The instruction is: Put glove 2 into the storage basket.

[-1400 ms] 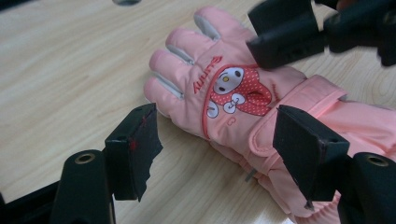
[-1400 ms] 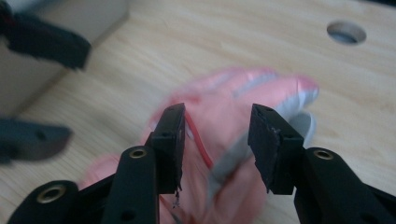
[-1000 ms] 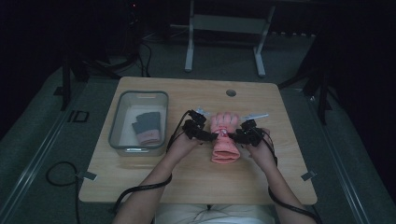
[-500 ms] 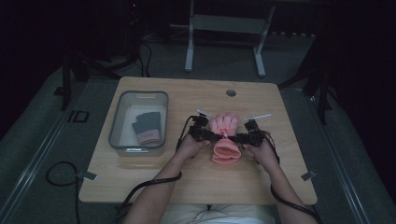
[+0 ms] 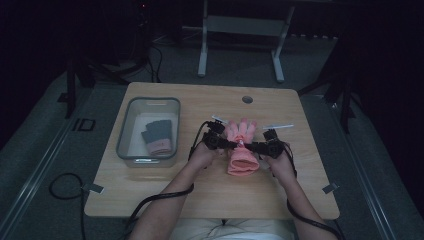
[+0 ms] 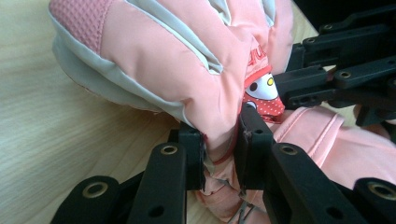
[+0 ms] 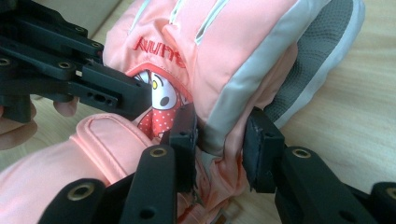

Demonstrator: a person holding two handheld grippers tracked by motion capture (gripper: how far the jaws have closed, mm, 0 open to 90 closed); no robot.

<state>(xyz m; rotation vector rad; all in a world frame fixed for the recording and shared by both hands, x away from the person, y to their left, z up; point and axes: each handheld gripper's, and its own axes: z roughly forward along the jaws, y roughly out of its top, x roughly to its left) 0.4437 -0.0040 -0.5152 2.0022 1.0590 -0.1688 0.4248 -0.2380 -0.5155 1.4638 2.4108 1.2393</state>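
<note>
On the wooden table (image 5: 165, 192), seen from the high view, a pink glove (image 5: 241, 147) lies in the middle, in front of the person. The left gripper (image 5: 223, 143) comes at it from one side and the right gripper (image 5: 251, 146) from the other, so they meet at the middle of the glove. I think both pinch there so they can fold the glove or lift it evenly. To the left stands a clear bin (image 5: 148, 160) with a dark glove (image 5: 157, 136) inside. The pink one may be going in there too.

From the left gripper view, the left gripper (image 6: 219, 142) has its two black jaws close together, squeezing a fold of the pink glove (image 6: 177, 65). The puffy part bulges above the jaws because the fabric is soft. A little cartoon patch (image 6: 262, 93) peeks out beside it, and the right gripper (image 6: 299, 91) reaches in from the far side.

From the right gripper view, the right gripper (image 7: 219, 140) also holds the pink glove (image 7: 224, 60), with its jaws closed on the grey edge. The left gripper (image 7: 135, 95) pokes in from the other side. The glove's cuff (image 7: 70, 158) rests low on the table, so only the middle is pinched.
</note>
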